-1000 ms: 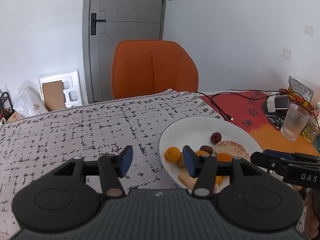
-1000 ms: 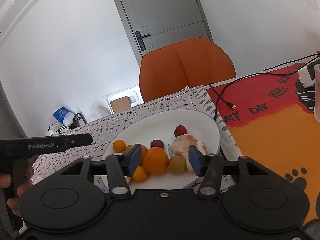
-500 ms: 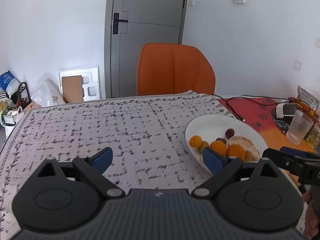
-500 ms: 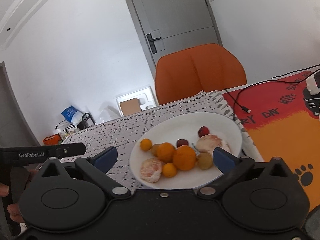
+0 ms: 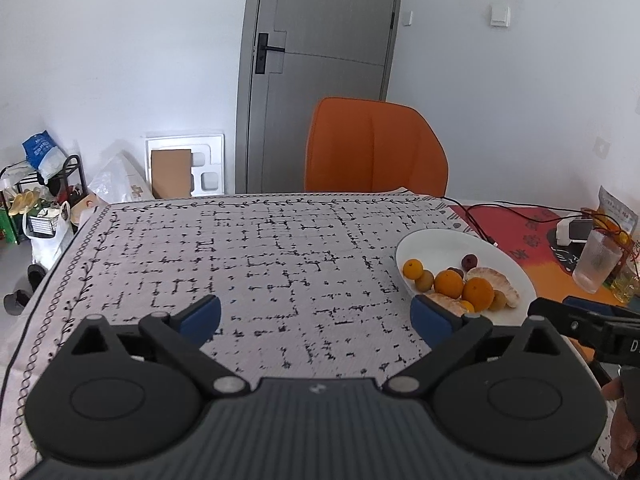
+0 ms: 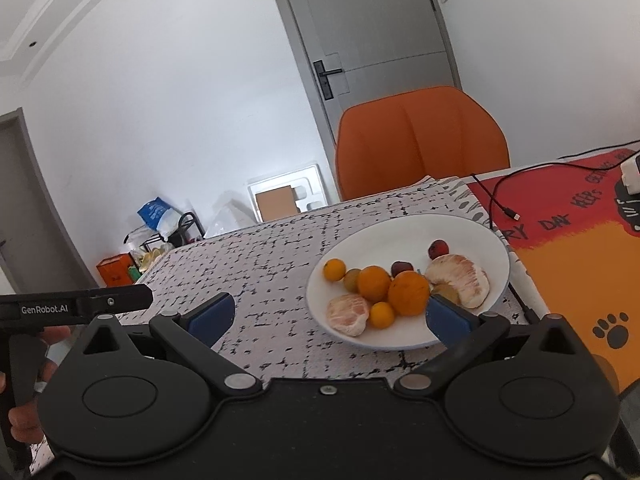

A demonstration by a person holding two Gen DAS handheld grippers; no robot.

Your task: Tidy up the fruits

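A white plate (image 6: 472, 232) sits on the desk (image 5: 248, 264), on the black-and-white patterned cloth near its edge beside a red and orange mat (image 6: 568, 248). All the fruit lies on the plate: two large oranges (image 6: 408, 293) in the middle, two small ones (image 6: 334, 269), two peeled citrus pieces (image 6: 460, 274), two dark red plums (image 6: 438, 249) and a couple of greenish-brown fruits (image 6: 353, 279). The left tongs (image 5: 316, 316) have just been opening and now stand wide apart over bare cloth, left of the plate, with nothing between them. The right tongs (image 6: 328, 318) have also just opened fully and are empty; their right pad overlaps the near side of the plate in view. An orange chair (image 5: 376, 148) stands behind the desk.
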